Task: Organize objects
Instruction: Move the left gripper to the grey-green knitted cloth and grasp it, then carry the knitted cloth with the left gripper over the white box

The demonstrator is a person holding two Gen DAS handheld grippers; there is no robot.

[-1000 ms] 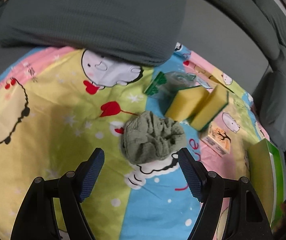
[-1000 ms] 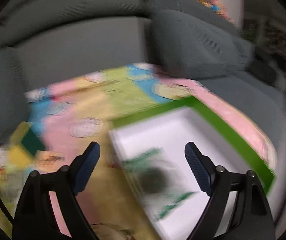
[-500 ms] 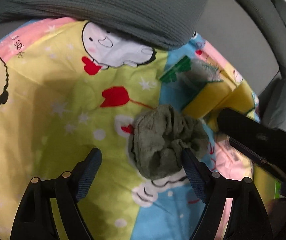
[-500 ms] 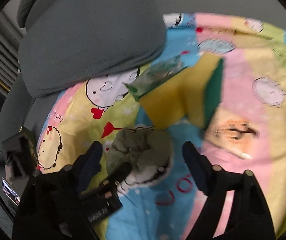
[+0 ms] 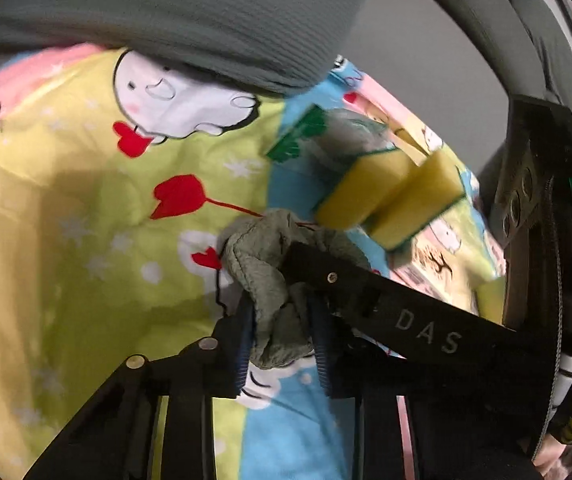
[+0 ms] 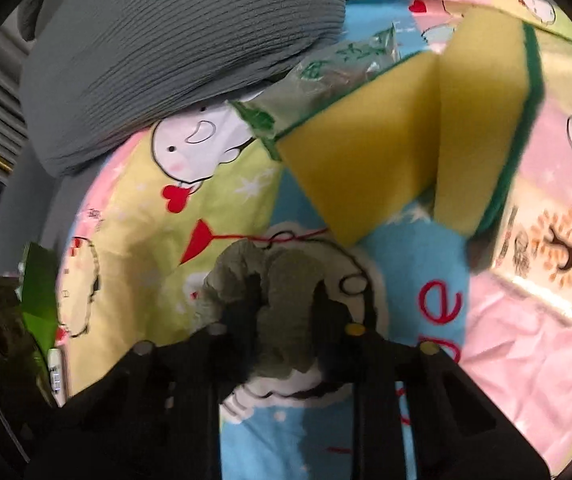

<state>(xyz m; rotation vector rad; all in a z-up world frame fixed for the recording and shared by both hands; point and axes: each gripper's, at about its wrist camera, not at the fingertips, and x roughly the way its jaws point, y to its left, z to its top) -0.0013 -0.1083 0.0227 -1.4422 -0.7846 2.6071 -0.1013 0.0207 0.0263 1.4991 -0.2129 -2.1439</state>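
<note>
Both clamped on the cloth (image 5: 269, 280): left tool (image 5: 281, 340), right tool (image 6: 283, 316). Cloth's lower folds hidden between fingers; sponges (image 6: 406, 132) blurred ahead.

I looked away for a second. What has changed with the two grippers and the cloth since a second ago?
Both grippers moved in on the crumpled grey-green cloth. The left gripper, open around it before, has shut its jaws on it. The right gripper swung over from the white tray and also closed on the cloth. The two yellow sponges and the cartoon-print sheet stayed put.
</note>
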